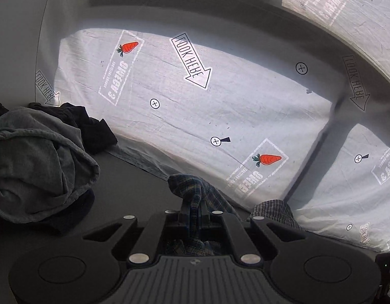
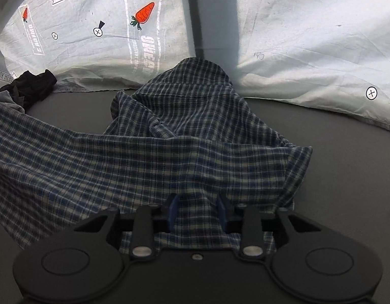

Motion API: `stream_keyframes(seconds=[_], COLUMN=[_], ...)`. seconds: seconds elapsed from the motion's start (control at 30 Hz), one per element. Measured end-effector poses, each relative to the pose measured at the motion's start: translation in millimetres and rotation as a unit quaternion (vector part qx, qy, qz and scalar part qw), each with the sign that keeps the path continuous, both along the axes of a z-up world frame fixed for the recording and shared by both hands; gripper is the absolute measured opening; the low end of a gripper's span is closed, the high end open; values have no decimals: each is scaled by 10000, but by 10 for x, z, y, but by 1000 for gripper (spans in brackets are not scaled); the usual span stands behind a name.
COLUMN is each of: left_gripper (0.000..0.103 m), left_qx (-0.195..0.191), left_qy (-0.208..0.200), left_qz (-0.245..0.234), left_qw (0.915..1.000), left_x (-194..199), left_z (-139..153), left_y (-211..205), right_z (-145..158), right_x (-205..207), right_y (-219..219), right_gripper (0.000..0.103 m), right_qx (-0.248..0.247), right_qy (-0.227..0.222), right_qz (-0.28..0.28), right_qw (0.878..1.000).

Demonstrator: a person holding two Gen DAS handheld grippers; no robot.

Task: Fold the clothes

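Observation:
A blue and white plaid shirt [image 2: 169, 152] lies crumpled on the dark table [image 2: 347, 164], stretched out toward the left edge of the right wrist view. My right gripper [image 2: 197, 210] is shut on the shirt's near edge, with cloth bunched between its blue pads [image 2: 173, 212]. In the left wrist view, my left gripper [image 1: 192, 215] is shut on another part of the plaid shirt [image 1: 192, 187]. A twisted fold stands up from between its fingers, raised off the table [image 1: 134, 185].
A heap of grey clothing [image 1: 35, 157] and a black garment [image 1: 93, 129] lie at the left; the black garment [image 2: 35, 83] also shows in the right wrist view. A white printed sheet [image 1: 220, 101] with carrots and arrows covers the far side [image 2: 309, 38].

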State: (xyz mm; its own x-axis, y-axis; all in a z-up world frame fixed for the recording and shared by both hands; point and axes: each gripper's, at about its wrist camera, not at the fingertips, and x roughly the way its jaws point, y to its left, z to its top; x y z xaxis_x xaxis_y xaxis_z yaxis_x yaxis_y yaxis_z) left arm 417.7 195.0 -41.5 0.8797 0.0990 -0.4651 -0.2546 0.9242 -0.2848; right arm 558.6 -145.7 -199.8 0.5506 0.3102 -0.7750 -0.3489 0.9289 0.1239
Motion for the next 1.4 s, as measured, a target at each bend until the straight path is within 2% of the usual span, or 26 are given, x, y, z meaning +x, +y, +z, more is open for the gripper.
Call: stream_keyframes(seconds=[0.13, 0.23, 0.47, 0.63, 0.73, 0.87, 1.03, 1.2, 1.23, 1.3, 1.33, 1.4], left_gripper=[5, 5, 5, 5, 5, 5, 5, 5, 5, 5, 5, 5], left_qx=[63, 31, 75, 134, 149, 212, -63, -268, -311, -449, -522, -577], left_qy=[-37, -218, -1126, -1849, -1983, -1715, -1041, -327, -161, 81, 157, 281], left_qz=[-20, -121, -509, -664, -624, -366, 118, 590, 695, 843, 892, 969], left_qw=[10000, 9997, 9923, 9804, 9780, 9843, 9945, 9974, 9970, 9954, 9945, 9932], left_x=[-29, -5, 4, -109, -160, -139, -67, 35, 55, 63, 54, 29], left_z=[48, 177, 818, 1314, 1411, 1270, 804, 310, 195, 0, -73, -170], left_y=[-23, -75, -281, -330, -297, -167, 160, 434, 494, 603, 647, 704], right_z=[111, 281, 922, 1263, 1282, 1138, 851, 431, 350, 299, 283, 278], right_x=[-94, -191, -319, -401, -402, -330, -127, 94, 140, 110, 85, 9], right_y=[-115, -283, -720, -788, -682, -420, -98, 197, 245, 215, 191, 122], right_gripper=[0, 0, 0, 0, 0, 0, 0, 3, 8, 34, 38, 37], right_qx=[181, 313, 1199, 1667, 1750, 1573, 1214, 812, 676, 741, 799, 925], right_qy=[-385, -732, -1439, -1700, -1666, -1537, -1215, -728, -607, -536, -515, -510], right_qz=[-103, -314, -1008, -1000, -916, -822, -691, -562, -565, -585, -596, -604], right_qw=[9990, 9963, 9771, 9661, 9660, 9720, 9827, 9925, 9943, 9941, 9937, 9926])
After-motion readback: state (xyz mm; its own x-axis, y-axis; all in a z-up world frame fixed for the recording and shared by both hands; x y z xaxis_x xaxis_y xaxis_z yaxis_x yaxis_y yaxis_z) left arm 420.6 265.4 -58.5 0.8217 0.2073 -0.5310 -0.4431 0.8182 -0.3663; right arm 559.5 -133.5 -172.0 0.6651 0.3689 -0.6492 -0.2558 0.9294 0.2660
